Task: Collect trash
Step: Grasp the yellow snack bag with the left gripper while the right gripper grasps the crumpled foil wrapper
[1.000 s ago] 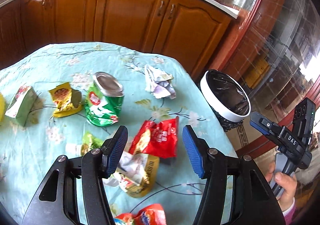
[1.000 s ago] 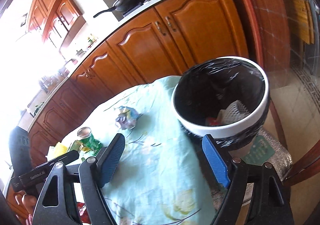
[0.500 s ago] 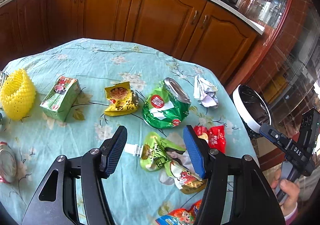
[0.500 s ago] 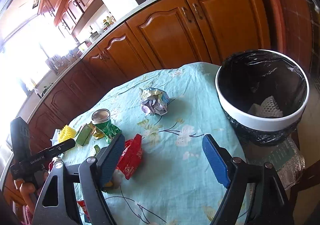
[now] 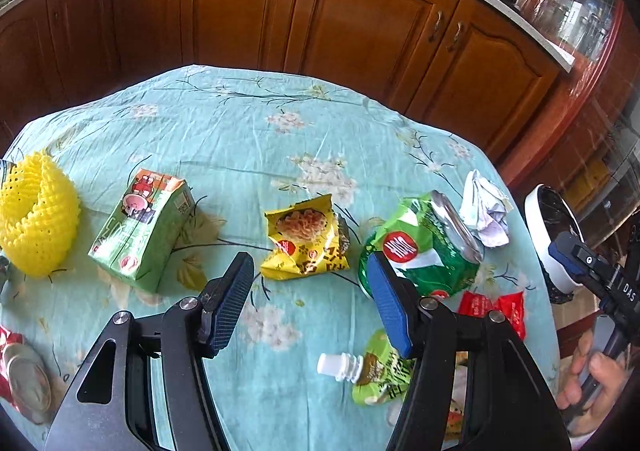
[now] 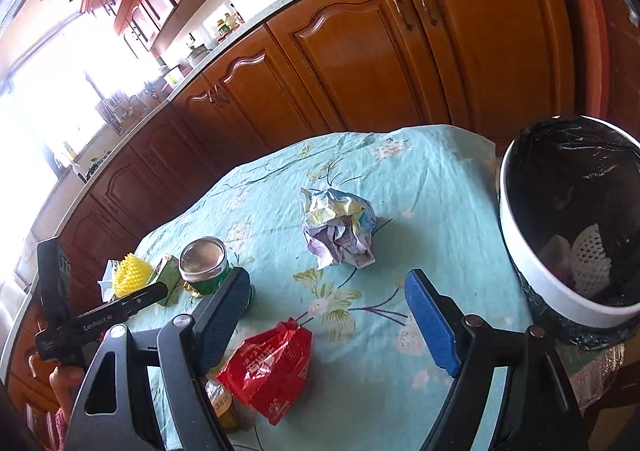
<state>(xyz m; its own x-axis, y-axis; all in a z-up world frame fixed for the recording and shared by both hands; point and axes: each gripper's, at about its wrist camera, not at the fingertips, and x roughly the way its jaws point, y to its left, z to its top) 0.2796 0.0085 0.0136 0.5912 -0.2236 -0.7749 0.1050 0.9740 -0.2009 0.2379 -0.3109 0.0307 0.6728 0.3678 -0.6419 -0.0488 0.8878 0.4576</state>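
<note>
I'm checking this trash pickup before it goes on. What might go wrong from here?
1. The crumpled paper is light and lies towards the table's edge by the bin; a nudge might send it off.
2. The crushed green can lies on its side and may roll.
3. The wrappers under the left gripper overlap, so one grab may drag others.

Trash spread across your table, bin off its right edge.
Left to right: foam net, carton, noodle wrapper, can, crumpled paper; pouch lies nearer you.
</note>
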